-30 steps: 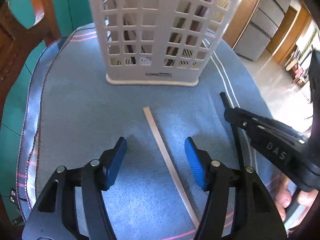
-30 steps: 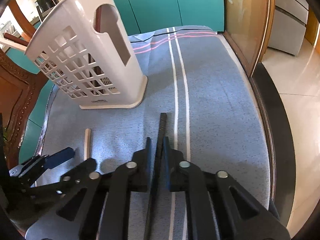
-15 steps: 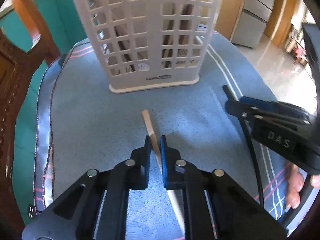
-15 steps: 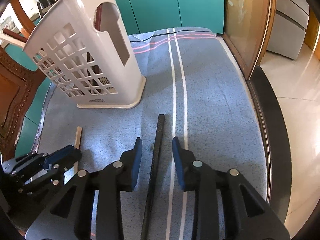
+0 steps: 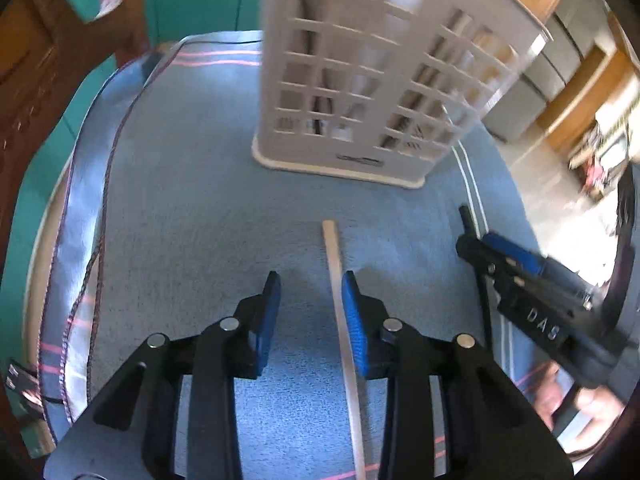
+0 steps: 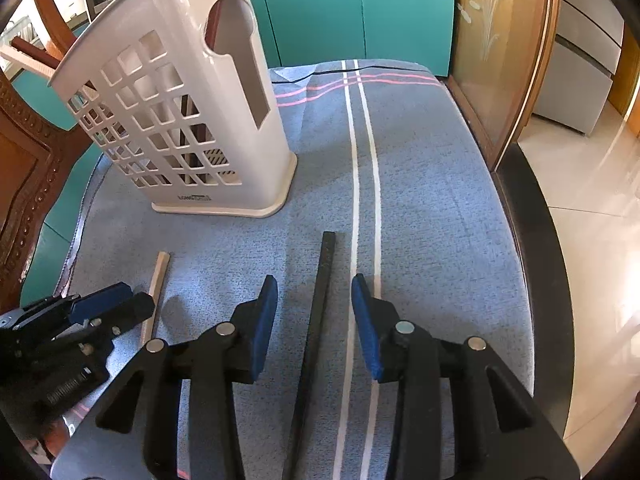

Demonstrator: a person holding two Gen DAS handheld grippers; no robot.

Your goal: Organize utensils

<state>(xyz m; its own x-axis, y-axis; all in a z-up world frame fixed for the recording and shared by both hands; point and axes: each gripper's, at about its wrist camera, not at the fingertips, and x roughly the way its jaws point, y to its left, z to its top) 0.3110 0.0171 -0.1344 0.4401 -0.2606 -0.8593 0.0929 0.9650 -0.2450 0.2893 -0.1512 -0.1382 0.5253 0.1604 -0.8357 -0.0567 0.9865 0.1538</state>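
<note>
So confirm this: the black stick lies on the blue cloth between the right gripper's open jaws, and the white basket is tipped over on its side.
Wrong on the basket: the right wrist view shows the white basket standing upright. The black stick does lie on the blue cloth between the right gripper's open jaws.

On the cloth point(image 6: 440, 208), the basket point(image 6: 200, 120) stands behind two parallel sticks, pale stick point(image 6: 158, 276) left of dark stick point(image 6: 324, 280).

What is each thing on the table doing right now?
Left gripper: open, jaws just opening, pale stick between its fingers.
Right gripper: open, jaws just opening, black stick between its fingers.
Pale stick: lying flat on the cloth.
Black stick: lying flat.
Basket: upright, some utensils inside.
</note>
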